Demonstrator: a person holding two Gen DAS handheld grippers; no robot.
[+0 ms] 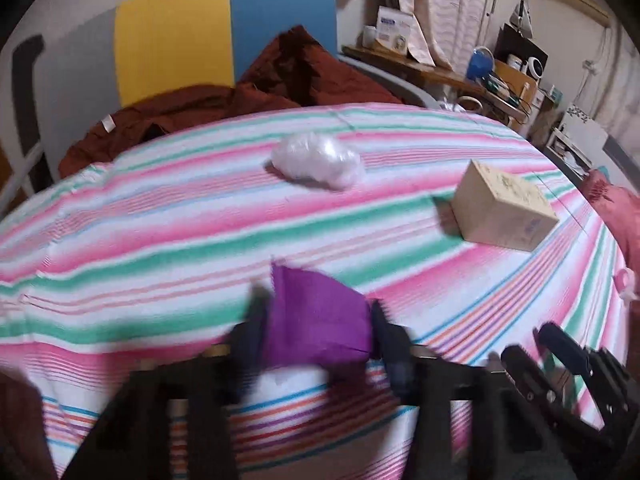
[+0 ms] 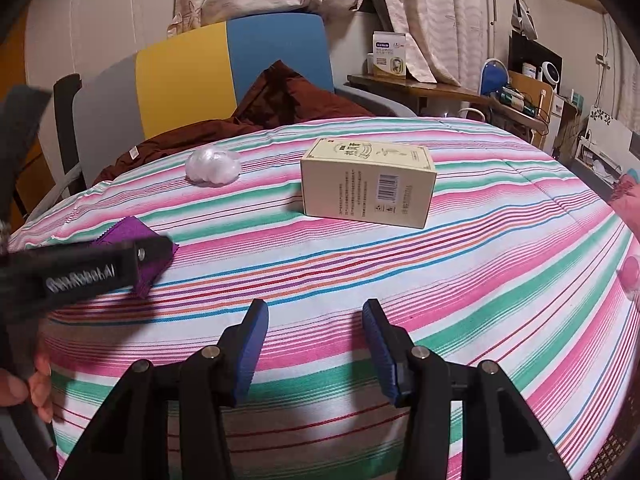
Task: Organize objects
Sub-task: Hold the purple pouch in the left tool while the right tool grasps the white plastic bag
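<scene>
1. The small purple cloth pouch with a pinked edge point(image 1: 318, 318) lies on the near left part of the pink, green and white striped bedspread point(image 1: 160, 220). It sits right between the fingers of the left gripper point(image 1: 316, 320). The picture is blurred there, but both pads appear to press on its sides, so I judge it gripped.

2. From the right wrist view the same purple pouch point(image 2: 128, 232) shows half hidden behind the left gripper's black body point(image 2: 92, 268), with a corner poking out below. It still seems to rest on the cloth; whether it is lifted cannot be told.

3. The right gripper point(image 2: 316, 344) hangs over bare stripes with its blue pads parted and nothing between them. The pouch lies well to its left, so the left hand is clearly the nearer one.

4. Further out, a cream rectangular cardboard box with printed text and a barcode point(image 2: 368, 180) lies on its long side, straight ahead of the right gripper, its long axis running across that view. Those open fingers would probably have to span its shorter depth.

5. A crumpled ball of clear plastic film point(image 2: 214, 166) sits near the far left edge, apart from the box, ahead of the left gripper.

6. Beyond the bed are a rust-brown garment point(image 1: 240, 96) and a yellow and blue chair back point(image 1: 224, 24).
</scene>
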